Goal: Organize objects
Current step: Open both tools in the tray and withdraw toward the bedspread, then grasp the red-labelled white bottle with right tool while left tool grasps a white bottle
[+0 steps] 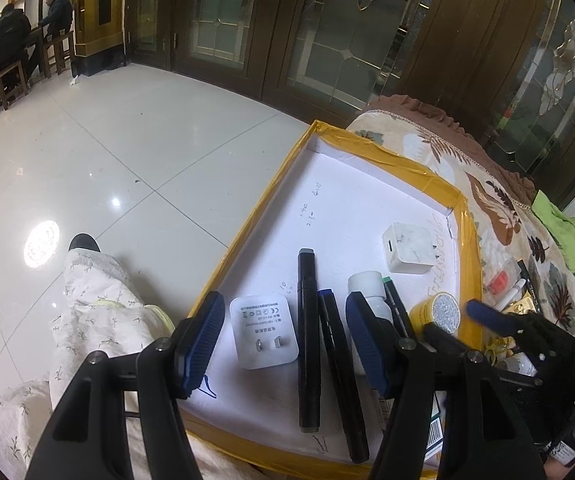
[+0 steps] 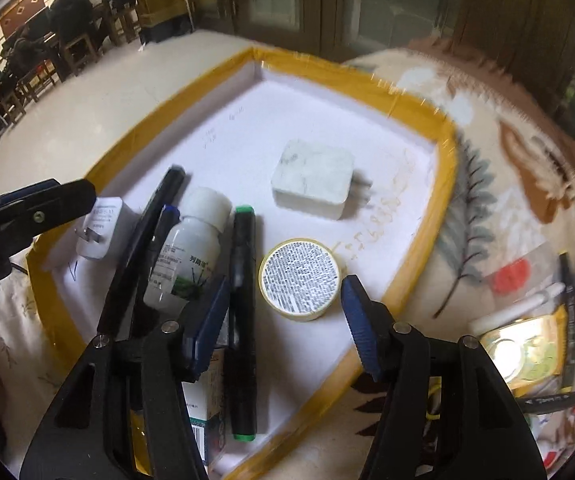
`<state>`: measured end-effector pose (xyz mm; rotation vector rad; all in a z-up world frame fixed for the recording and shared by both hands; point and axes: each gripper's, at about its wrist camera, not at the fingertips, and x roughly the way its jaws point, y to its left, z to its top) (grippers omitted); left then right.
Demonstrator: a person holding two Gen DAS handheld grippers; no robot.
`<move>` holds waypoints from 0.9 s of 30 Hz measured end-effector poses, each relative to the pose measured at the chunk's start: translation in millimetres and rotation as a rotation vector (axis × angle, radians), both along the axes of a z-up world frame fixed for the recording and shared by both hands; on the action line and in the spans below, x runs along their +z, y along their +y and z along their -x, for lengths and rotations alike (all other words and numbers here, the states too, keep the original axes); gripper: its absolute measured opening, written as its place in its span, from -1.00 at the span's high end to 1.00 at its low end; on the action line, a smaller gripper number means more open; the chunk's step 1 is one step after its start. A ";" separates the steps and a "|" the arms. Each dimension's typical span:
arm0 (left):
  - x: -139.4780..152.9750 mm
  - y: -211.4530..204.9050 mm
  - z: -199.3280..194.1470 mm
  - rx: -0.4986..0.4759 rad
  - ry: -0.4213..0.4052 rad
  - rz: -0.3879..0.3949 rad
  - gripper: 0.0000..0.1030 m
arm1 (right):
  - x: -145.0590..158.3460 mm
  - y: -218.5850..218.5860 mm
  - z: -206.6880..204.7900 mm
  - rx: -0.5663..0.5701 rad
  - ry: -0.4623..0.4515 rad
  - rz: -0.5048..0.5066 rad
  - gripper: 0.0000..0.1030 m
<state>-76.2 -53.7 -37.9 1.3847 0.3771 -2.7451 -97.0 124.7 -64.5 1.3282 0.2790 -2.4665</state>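
Note:
A white tray with a yellow taped rim (image 1: 271, 196) (image 2: 445, 168) lies on a leaf-patterned cloth. In it lie a flat white charger (image 1: 264, 332) (image 2: 101, 226), two black markers (image 1: 308, 344) (image 1: 341, 376), a white bottle (image 2: 191, 248) (image 1: 367, 284), a green-capped marker (image 2: 243, 320), a yellow round tin (image 2: 300, 278) (image 1: 437, 312) and a marbled white charger (image 1: 409, 248) (image 2: 313, 182). My left gripper (image 1: 285, 340) is open over the flat charger and markers. My right gripper (image 2: 287, 320) is open and empty just above the tin; it also shows in the left wrist view (image 1: 487, 316).
Loose items lie on the cloth right of the tray: a red-labelled packet (image 2: 511, 276), a white pen (image 2: 527, 308), a yellow packet (image 2: 527, 352) and a black pen (image 2: 551, 400). A green cloth (image 1: 567, 228) lies at the far right. Tiled floor (image 1: 127, 152) is to the left.

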 end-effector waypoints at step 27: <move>2.3 204.6 -51.1 -0.557 -0.037 -0.116 -0.48 | 6.4 245.9 -119.2 -0.441 -0.043 0.377 -0.13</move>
